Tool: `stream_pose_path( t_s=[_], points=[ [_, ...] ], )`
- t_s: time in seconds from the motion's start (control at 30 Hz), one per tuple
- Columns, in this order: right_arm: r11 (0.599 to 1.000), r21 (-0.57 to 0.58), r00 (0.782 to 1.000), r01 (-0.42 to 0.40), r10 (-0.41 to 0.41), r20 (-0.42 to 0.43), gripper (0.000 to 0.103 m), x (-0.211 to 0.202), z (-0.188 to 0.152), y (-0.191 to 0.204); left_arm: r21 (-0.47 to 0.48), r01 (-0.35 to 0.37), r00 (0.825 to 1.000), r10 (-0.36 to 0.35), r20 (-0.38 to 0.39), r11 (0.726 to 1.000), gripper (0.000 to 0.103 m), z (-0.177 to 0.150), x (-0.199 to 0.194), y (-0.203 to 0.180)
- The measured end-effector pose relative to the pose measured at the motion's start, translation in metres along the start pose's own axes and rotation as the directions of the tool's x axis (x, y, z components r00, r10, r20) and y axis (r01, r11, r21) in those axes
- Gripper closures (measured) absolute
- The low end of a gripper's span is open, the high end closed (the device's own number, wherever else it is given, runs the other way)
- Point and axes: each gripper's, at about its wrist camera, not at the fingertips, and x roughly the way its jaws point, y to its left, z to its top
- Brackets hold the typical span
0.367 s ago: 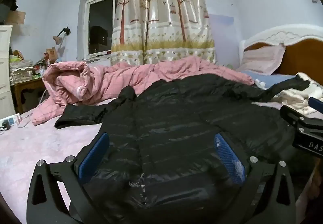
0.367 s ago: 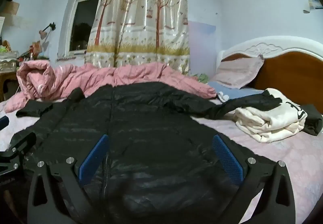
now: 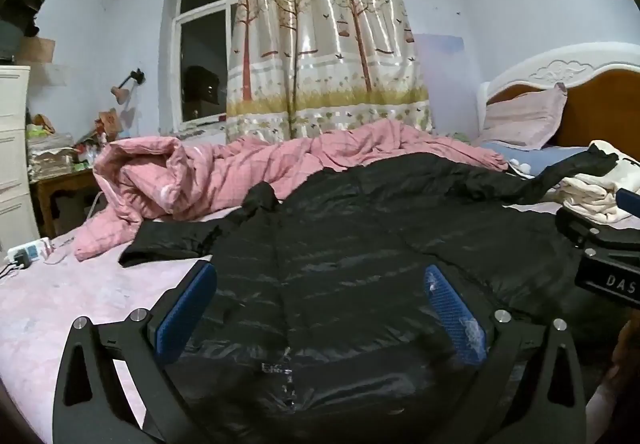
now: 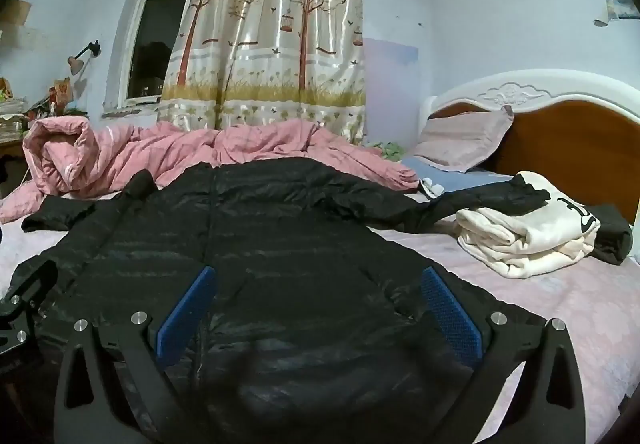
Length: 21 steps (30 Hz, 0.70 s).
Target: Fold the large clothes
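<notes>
To your far left the pink quilt (image 3: 176,180) lies bunched along the bed (image 3: 60,296). Your left gripper (image 3: 320,308) hangs low over the hem of the black puffer jacket (image 3: 360,244), its blue fingers (image 3: 186,314) spread wide with nothing pinched between them. The jacket lies flat and front up across the bed, sleeves out to both sides. Your right gripper (image 4: 318,308) sits beside the left one, fingers equally wide over the same hem, gripping nothing. Further right, one sleeve end rests on a folded white garment (image 4: 528,240) near the headboard (image 4: 560,140).
</notes>
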Motion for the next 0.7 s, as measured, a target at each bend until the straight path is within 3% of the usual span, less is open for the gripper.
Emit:
stream_pose_path(
  t_s=[0.2,0.27,0.7],
  points=[
    [1.000,0.018,1.000,0.000,0.000,-0.008,0.000,0.005,0.003,0.008,-0.054,0.035,0.999,-0.034,0.016,0.998,0.000,0.002,-0.002,0.013],
    [1.000,0.013,1.000,0.029,-0.029,0.002,0.000,0.000,-0.001,0.023,-0.052,0.039,0.999,-0.038,0.006,0.998,0.000,0.002,0.000,0.013],
    [0.999,0.028,0.998,0.031,-0.030,-0.046,0.000,0.006,0.000,0.017,-0.038,0.020,1.000,-0.020,-0.010,0.999,0.000,0.001,0.000,0.007]
  ],
)
